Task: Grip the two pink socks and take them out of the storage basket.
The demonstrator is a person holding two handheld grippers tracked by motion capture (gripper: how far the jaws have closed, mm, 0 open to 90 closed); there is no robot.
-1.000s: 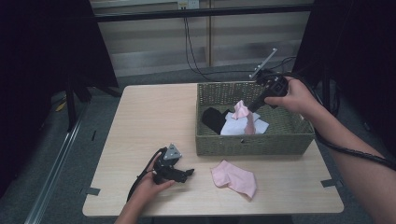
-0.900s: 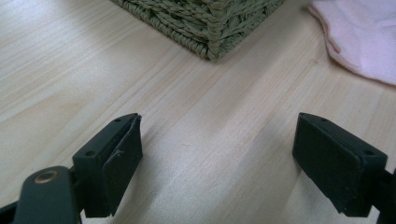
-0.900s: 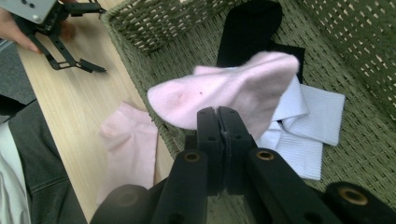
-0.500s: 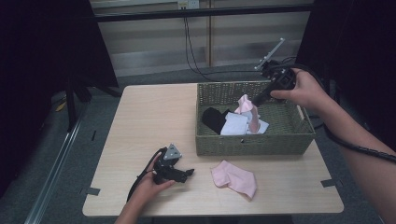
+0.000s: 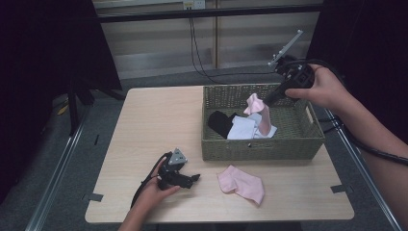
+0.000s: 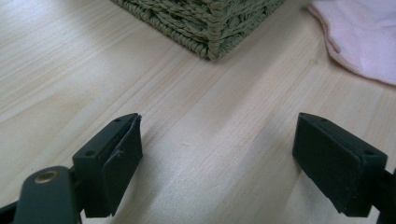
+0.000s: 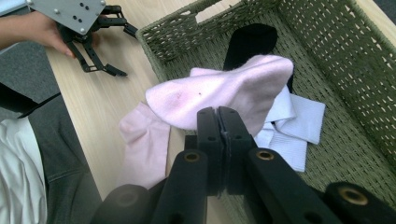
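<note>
Two pink socks are showing from the high view: one is lying flat on the worktop in front of the wicker basket, while the right gripper is dangling the other pink sock above the basket, probably to lift it clear. Along the left gripper, the jaws are standing released over bare wood, idling. Along the right gripper, the jaws are clenching pink fabric, with white socks and a black sock lying below.
</note>
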